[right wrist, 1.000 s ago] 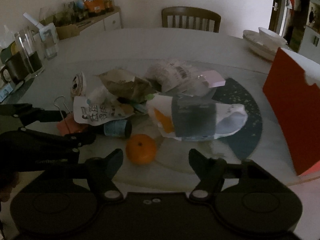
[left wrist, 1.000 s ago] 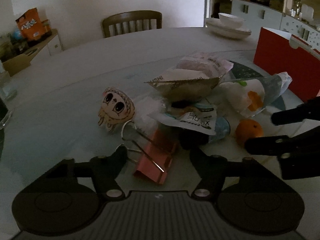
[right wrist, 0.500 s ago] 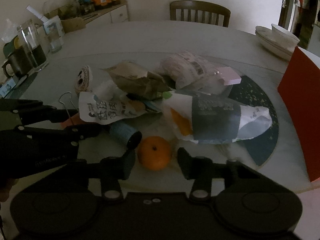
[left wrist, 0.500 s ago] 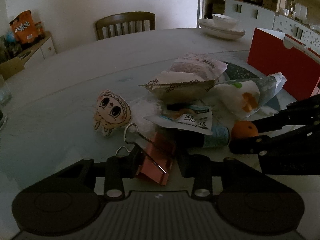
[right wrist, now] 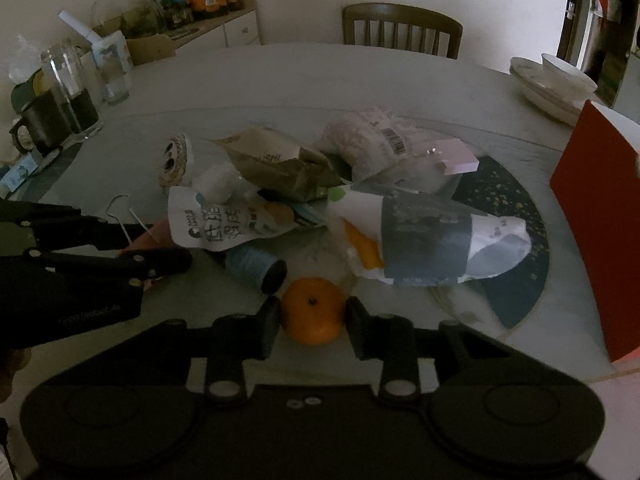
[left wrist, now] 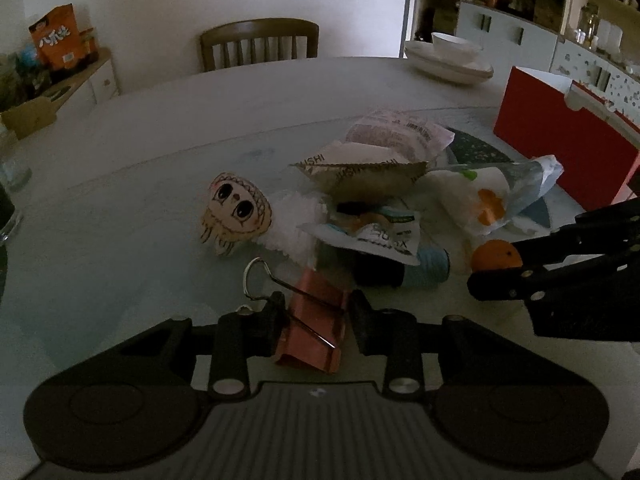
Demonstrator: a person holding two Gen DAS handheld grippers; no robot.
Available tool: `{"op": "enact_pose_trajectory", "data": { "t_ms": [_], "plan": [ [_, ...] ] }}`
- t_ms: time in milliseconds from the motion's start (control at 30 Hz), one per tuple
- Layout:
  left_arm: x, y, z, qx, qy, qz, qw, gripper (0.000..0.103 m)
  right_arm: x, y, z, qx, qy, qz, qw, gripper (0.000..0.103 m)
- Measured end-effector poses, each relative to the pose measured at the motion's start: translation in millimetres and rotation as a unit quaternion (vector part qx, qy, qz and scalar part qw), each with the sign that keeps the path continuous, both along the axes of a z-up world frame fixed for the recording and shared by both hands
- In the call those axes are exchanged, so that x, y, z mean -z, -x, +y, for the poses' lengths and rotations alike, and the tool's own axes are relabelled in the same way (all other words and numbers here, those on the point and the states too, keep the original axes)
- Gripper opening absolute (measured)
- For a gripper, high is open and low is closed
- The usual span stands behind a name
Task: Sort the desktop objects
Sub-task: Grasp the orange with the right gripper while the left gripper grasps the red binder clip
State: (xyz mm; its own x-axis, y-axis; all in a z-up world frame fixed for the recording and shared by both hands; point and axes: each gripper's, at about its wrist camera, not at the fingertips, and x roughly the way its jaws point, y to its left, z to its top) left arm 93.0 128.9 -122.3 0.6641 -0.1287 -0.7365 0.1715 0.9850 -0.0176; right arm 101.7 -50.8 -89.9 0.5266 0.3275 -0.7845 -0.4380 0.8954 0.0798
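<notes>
Nearest the table's front edge, the left gripper (left wrist: 316, 312) has its jaws closing on the pink metal binder clip (left wrist: 314, 326), whose body sits between the pads with its wire handles pointing away toward the heap; the pads look to be touching its sides, a hold low on the body that should keep the springy handles out of the way. Just beside it, the right gripper (right wrist: 312, 320) is closing on the small round orange tangerine (right wrist: 313, 310), both pads pressed against its sides as it rests on the round glass-topped table (right wrist: 280, 80); gripping it across its widest part suits a fruit that would otherwise roll. Both items lie at the near fringe of the clutter, free of anything on top, which is likely why they are taken first. Behind them lies a dark bottle with a pale blue label (right wrist: 254, 266), partly under a white printed pouch (right wrist: 224, 224), then a white and grey snack bag (right wrist: 432, 240), a crumpled brown paper packet (right wrist: 276, 164) and a plush doll with big cartoon eyes (left wrist: 236, 214). Further on sit a pink wrapped packet (right wrist: 372, 140) and, at the right edge, an upright red box (right wrist: 592, 216), possibly a sorting destination. At the far edge stand stacked white dishes (right wrist: 552, 82) and a wooden chair (right wrist: 400, 28).
</notes>
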Motion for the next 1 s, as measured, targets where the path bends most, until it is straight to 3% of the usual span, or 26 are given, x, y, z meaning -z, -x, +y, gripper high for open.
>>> {"op": "enact_pose_trajectory", "data": {
  "t_ms": [467,1000],
  "plan": [
    [-30,38,-20,-0.028,-0.003,-0.015,0.9995,0.033,-26,16,-37,-0.016,-0.012,-0.019,1.0,0.034],
    [-85,33,-109,-0.015,0.011,-0.057,0.9982,0.033,-73,11,-121,-0.008,-0.039,-0.06,0.997,0.034]
  ]
}}
